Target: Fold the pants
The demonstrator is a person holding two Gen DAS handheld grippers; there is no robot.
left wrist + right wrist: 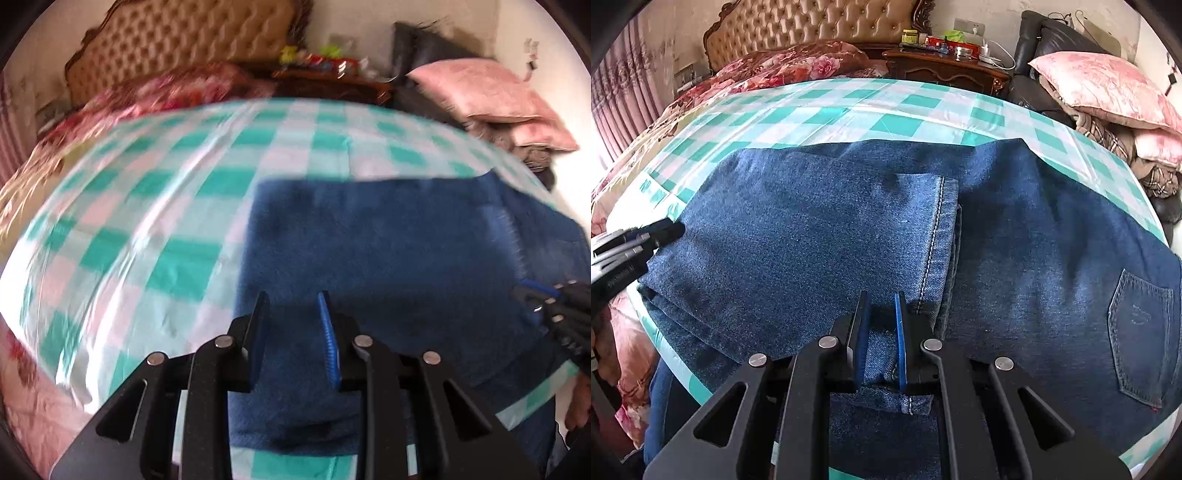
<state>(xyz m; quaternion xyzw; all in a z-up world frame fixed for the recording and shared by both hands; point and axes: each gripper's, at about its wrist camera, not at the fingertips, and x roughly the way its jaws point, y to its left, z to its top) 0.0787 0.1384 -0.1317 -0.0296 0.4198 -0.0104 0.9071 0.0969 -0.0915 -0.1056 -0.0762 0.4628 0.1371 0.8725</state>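
Note:
Blue denim pants lie on the green-and-white checked sheet, the legs folded over toward the waist, with a back pocket at the right. My right gripper sits over the stitched leg hem, jaws a little apart with denim between them. My left gripper hangs open and empty over the pants' folded left edge; its view is blurred. The right gripper's tips show at the right of the left wrist view. The left gripper shows at the left edge of the right wrist view.
A tufted headboard and a red floral quilt lie at the back. A dark nightstand holds small items. A pink pillow rests on folded blankets at the right. Pink curtains hang at the left.

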